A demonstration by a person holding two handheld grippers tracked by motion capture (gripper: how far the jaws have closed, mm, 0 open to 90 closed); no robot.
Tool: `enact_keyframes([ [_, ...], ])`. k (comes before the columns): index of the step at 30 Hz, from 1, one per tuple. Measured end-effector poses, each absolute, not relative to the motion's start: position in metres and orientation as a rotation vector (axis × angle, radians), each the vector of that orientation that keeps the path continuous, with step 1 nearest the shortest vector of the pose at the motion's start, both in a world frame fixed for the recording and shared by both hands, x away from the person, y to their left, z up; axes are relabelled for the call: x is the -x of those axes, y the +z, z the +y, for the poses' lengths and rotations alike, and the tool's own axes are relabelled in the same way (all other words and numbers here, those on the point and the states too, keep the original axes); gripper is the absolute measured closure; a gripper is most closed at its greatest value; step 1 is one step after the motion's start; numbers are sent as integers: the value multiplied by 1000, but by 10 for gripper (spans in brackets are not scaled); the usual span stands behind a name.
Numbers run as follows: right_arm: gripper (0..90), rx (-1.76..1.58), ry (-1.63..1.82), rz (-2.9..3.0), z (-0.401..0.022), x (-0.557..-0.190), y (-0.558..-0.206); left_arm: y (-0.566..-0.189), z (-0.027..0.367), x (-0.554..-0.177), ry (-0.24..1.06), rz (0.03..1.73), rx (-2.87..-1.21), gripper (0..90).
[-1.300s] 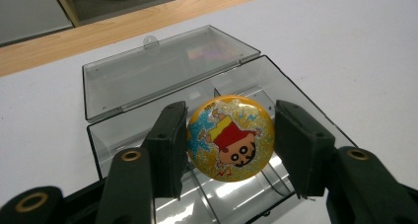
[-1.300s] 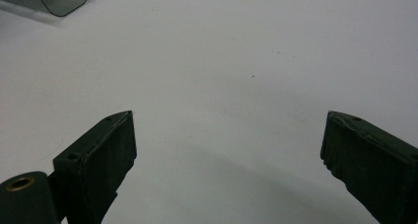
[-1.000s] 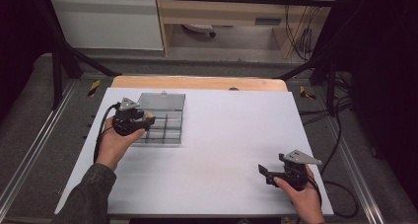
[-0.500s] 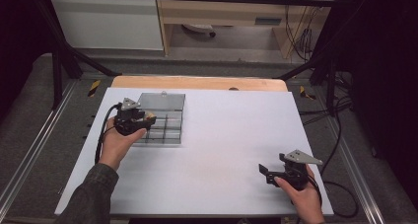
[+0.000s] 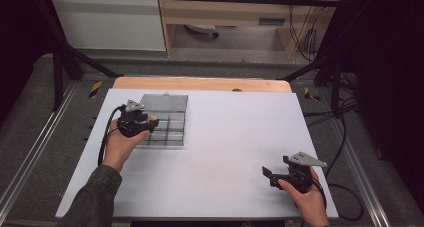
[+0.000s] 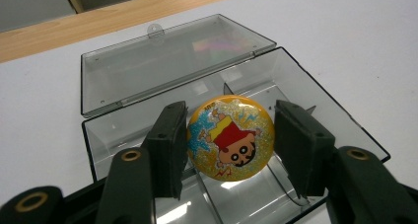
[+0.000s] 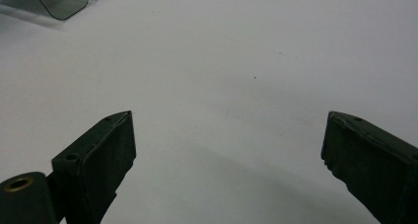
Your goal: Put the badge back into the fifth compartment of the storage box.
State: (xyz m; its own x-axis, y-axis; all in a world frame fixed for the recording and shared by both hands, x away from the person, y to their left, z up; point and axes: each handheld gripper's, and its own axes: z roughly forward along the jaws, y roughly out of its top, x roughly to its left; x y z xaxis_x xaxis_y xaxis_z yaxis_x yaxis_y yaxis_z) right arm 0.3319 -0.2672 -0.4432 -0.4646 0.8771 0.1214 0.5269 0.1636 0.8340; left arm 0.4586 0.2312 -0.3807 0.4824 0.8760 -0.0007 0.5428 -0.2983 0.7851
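My left gripper (image 6: 230,111) is shut on a round yellow glitter badge (image 6: 229,136) with a cartoon figure in red on it. It holds the badge just above a clear plastic compartment box (image 6: 340,130), whose lid (image 6: 172,61) lies open toward the back. In the high view the left gripper (image 5: 146,121) hovers over the left part of the box (image 5: 170,132), at the table's back left. My right gripper (image 5: 272,173) rests low near the front right, its jaws wide apart with nothing between them; in its own view the right gripper (image 7: 229,118) looks over bare white table.
A white sheet (image 5: 235,137) covers the table, and a strip of wood (image 5: 200,83) shows along the far edge. A corner of the clear box (image 7: 59,2) shows at the top left of the right gripper view. Black frame rails and cables (image 5: 345,132) run along both sides.
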Motion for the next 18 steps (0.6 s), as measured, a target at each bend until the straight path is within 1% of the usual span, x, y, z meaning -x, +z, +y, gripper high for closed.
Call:
enact_keyframes([
  [18,68,-1327,1218,2068,-266,-332,-444,-391,224,-460,547,1178,-2022,478],
])
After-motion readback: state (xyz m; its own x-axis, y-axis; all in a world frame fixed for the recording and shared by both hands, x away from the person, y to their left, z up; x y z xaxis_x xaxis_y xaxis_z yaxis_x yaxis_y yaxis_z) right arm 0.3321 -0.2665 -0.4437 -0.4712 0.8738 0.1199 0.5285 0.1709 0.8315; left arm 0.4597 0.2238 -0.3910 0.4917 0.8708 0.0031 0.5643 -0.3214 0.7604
